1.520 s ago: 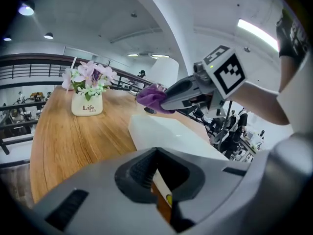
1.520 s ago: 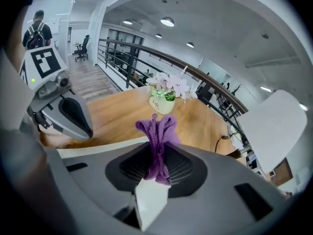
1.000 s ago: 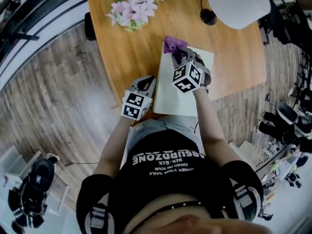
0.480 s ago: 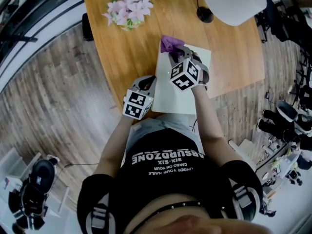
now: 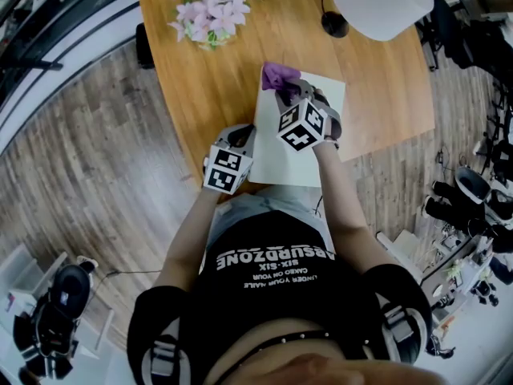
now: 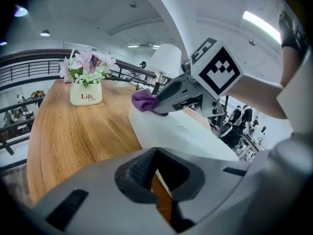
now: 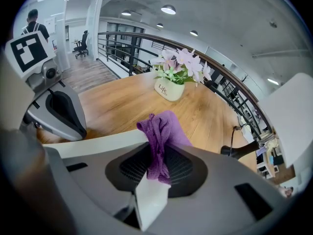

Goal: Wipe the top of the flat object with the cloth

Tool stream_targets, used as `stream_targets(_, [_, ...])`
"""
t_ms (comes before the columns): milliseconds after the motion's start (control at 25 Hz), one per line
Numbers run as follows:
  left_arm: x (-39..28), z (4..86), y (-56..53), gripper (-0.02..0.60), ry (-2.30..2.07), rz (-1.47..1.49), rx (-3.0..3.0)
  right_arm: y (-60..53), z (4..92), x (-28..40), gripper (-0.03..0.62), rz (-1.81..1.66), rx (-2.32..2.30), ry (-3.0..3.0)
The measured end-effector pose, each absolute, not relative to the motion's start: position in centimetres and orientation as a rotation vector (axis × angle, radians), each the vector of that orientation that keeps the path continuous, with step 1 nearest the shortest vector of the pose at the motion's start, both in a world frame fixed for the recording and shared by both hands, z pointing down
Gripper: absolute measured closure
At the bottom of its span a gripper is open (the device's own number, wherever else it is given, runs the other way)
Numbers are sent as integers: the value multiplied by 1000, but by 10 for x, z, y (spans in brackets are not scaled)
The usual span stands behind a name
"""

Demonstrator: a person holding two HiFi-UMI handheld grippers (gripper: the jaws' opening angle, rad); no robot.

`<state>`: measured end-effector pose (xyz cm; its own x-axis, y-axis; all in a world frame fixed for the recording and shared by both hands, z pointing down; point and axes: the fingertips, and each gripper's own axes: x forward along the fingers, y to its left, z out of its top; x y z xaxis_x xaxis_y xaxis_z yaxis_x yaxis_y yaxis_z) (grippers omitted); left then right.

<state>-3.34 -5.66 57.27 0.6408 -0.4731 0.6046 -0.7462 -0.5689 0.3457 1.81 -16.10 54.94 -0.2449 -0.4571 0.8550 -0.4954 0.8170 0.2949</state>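
While the right tongs (image 5: 288, 96) pinch the purple cloth (image 5: 278, 74) at the far corner of the flat white board (image 5: 309, 163) on the desk (image 5: 200, 95), wiping seems under way; next, drag it nearward; the left tongs (image 6: 155, 155) sit closed, empty

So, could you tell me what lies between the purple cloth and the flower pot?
Nothing: only bare wooden tabletop lies between the purple cloth and the flower pot, as the right gripper view shows.

place: office | cues: office chair (image 7: 83, 44), mezzanine railing (image 7: 128, 47), ceiling lights (image 7: 167, 9)
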Motion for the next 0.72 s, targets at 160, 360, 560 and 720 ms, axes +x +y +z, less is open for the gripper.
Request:
stream_targets(160, [-33,572,-57,565,-958,616,2271,-158,548,17,491,54,718,-1883])
stream_targets(360, [-33,573,-56,565,-967,623,2271,-149,547,17,491,96,718,-1899])
stream_targets(560, [-34,574,-57,565,-982,627,2268,-141,547,16,491,104,701,-1908])
stream_targets(720, [-34,575,-58,565,-991,627,2263,-135,549,15,491,100,694,-1912])
